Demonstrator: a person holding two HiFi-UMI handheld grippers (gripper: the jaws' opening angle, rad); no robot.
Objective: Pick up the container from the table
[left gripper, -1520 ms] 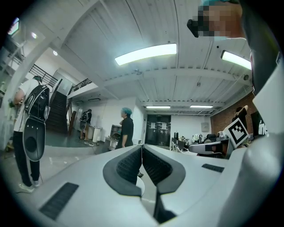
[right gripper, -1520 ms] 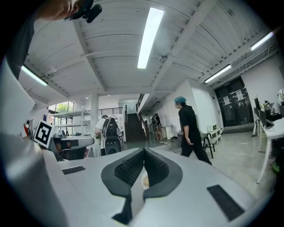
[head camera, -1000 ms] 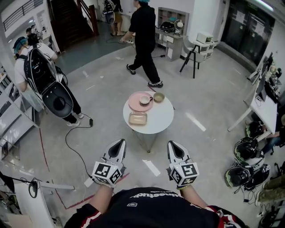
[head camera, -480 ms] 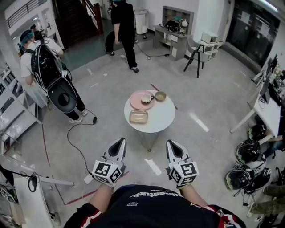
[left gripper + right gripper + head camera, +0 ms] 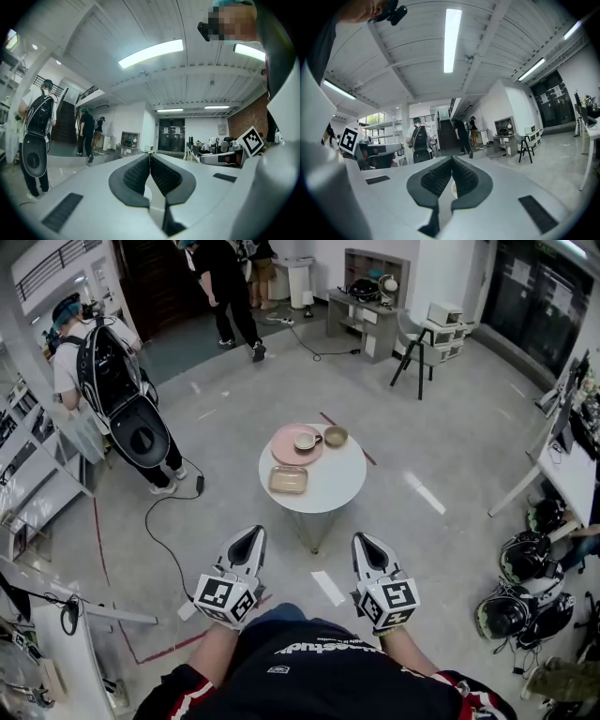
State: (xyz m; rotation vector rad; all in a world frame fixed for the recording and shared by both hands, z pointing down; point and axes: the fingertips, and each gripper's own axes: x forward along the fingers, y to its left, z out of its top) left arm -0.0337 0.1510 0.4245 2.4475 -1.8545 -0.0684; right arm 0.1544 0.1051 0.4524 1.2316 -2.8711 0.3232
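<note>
While held level | left gripper closed, empty | right gripper apparently closed

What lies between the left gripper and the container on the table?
Head view: only bare floor and table top lie between left gripper and container.

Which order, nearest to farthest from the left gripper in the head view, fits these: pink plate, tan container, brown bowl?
1. Tan container: near side of the round table, closest to the left gripper.
2. Pink plate: just behind the container.
3. Brown bowl: far side, right of the plate.
</note>
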